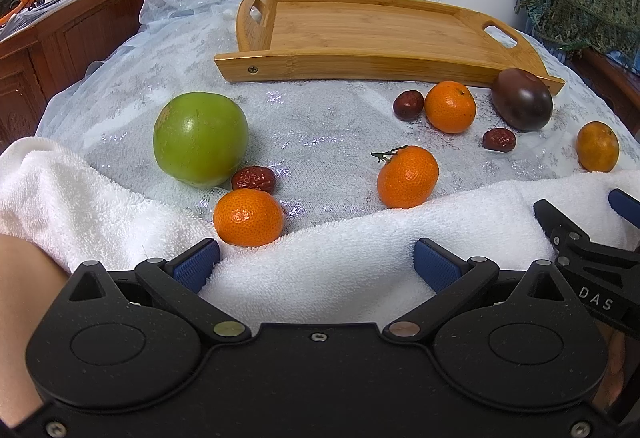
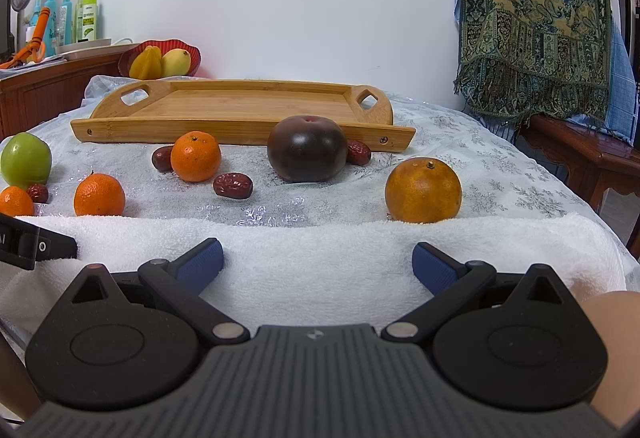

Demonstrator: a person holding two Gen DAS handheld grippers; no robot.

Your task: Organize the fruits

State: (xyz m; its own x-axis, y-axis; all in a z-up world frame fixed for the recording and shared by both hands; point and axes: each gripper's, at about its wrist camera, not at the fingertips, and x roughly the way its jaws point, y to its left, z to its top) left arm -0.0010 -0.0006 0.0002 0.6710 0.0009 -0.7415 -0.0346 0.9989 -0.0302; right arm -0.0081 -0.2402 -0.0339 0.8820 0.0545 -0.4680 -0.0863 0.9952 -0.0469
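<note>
Left wrist view: the left gripper (image 1: pixel 316 262) is seen with its blue-padded fingers spread wide and nothing between them, held over the white towel (image 1: pixel 340 258) that lies along the near edge of the table. Just beyond the left finger, a tangerine (image 1: pixel 249 217) rests against the towel's fold, with a red date (image 1: pixel 254 179) touching it behind and a large green fruit (image 1: pixel 200 138) beside the date. A stemmed tangerine (image 1: pixel 407 177) is found ahead of the right finger, near the towel's edge. Farther back, toward the bamboo tray (image 1: pixel 360 26), another tangerine (image 1: pixel 450 106) sits between a date (image 1: pixel 408 104) and a dark purple fruit (image 1: pixel 522 98); a further date (image 1: pixel 498 140) lies in front of them. The tray is empty and is set at the far edge of the lace-covered table (image 1: pixel 320 118).

In the right wrist view, the right gripper (image 2: pixel 318 262) is likewise shown spread apart and empty above the towel (image 2: pixel 320 250). A dull orange (image 2: pixel 423 190) is placed just ahead of its right finger, touching the towel's edge, while the dark purple fruit (image 2: pixel 307 148) stands farther ahead, near the tray (image 2: pixel 240 106).
</note>
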